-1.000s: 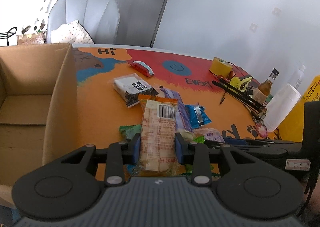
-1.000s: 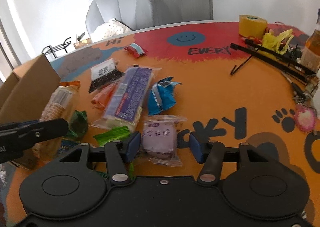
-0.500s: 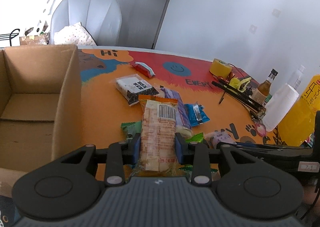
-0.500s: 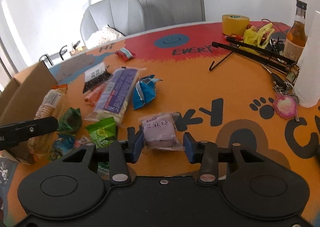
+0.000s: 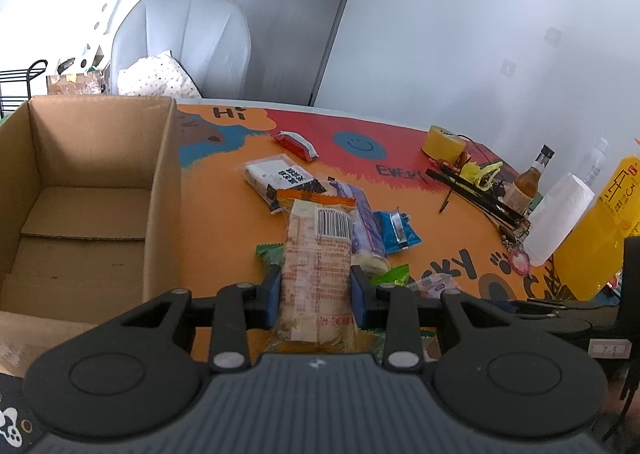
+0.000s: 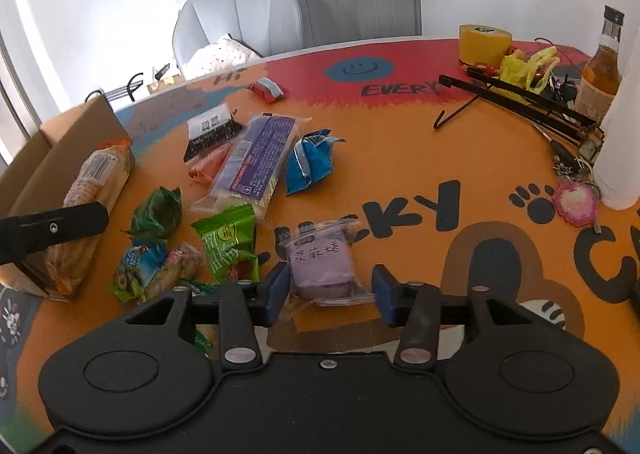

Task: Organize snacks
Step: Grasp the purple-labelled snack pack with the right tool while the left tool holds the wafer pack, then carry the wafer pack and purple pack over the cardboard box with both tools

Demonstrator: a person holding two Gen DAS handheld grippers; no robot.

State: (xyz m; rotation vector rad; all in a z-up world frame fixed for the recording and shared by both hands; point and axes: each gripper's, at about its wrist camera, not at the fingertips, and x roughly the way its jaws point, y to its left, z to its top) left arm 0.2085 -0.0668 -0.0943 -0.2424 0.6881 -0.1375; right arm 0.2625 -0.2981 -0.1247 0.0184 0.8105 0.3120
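Note:
My left gripper (image 5: pixel 315 288) is shut on a long cracker pack (image 5: pixel 318 258) with an orange end and a barcode, held above the table beside the open cardboard box (image 5: pixel 86 193). The same pack shows in the right wrist view (image 6: pixel 86 205). My right gripper (image 6: pixel 329 294) is open around a purple wrapped snack (image 6: pixel 322 266) that lies on the table; the jaws stand clear of its sides. Several snacks lie loose: a purple-wrapped long pack (image 6: pixel 256 165), a blue packet (image 6: pixel 310 165), a green packet (image 6: pixel 228 246), a black-and-white pack (image 6: pixel 212 129).
A yellow tape roll (image 6: pixel 484 43), black rods (image 6: pixel 520 93), a sauce bottle (image 6: pixel 602 73) and a white paper roll (image 6: pixel 624 157) stand at the table's right. A yellow bottle (image 5: pixel 596 234) is at far right. A grey chair (image 5: pixel 180 45) stands behind the table.
My left gripper lifted the cracker pack higher, so the inside of the box shows more. My right gripper drew back from the purple snack and its jaws stand wider.

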